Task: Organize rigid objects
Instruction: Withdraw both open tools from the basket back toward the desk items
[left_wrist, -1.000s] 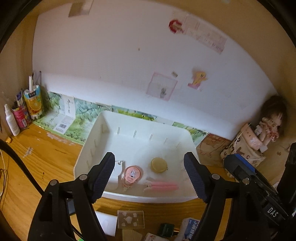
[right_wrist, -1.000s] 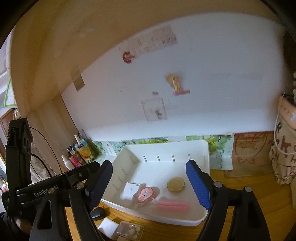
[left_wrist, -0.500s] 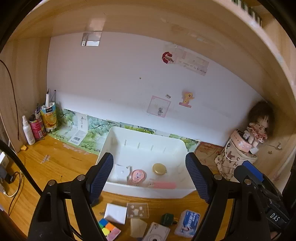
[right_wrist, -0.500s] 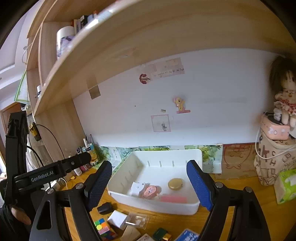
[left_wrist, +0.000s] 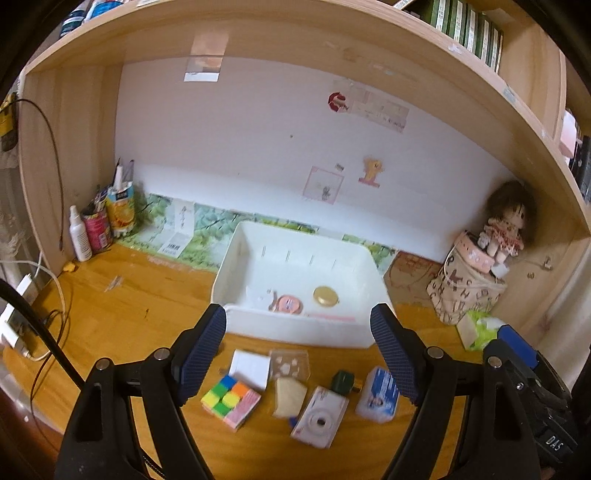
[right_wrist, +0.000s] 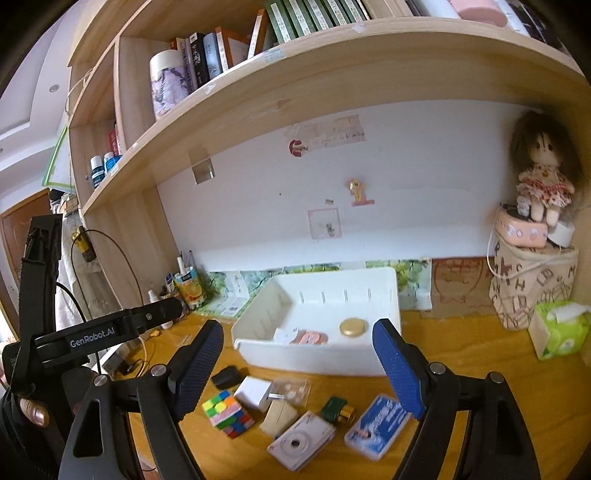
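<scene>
While both the left gripper (left_wrist: 298, 349) and the right gripper (right_wrist: 299, 363) stand wide and hold nothing, the white bin (left_wrist: 295, 332) at frame centre contains 1 gold lid (left_wrist: 325, 295).

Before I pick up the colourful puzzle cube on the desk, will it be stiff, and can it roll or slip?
The puzzle cube looks like hard plastic, so it is probably stiff. Its flat faces suggest it will slide when pushed, not roll. The glossy tiles may be a little slippery, and its layers might twist if squeezed off-centre.
</scene>
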